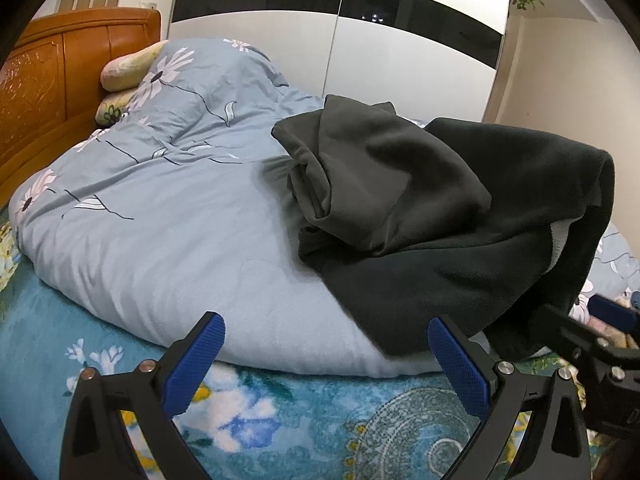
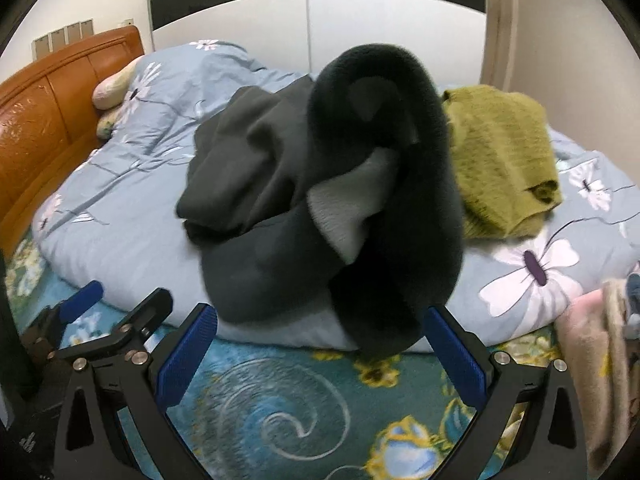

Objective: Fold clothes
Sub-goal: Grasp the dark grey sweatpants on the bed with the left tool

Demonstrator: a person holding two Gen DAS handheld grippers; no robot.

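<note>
A dark fleece garment (image 1: 500,216) with a pale lining lies bunched on the blue floral duvet (image 1: 168,200), with a dark grey garment (image 1: 380,168) lying on it. In the right wrist view the fleece (image 2: 392,200) stands in a tall loop and looks blurred; the grey garment (image 2: 248,160) lies to its left. My left gripper (image 1: 326,344) is open and empty just in front of the duvet's edge. My right gripper (image 2: 320,340) is open and empty, close below the fleece.
A folded olive green sweater (image 2: 504,152) lies on the duvet to the right. A pink and beige cloth (image 2: 592,344) sits at the far right. An orange wooden headboard (image 1: 48,92) stands left, with pillows (image 1: 124,68) beside it. White wardrobe doors (image 1: 400,52) stand behind. A teal floral sheet (image 2: 280,400) lies below the grippers.
</note>
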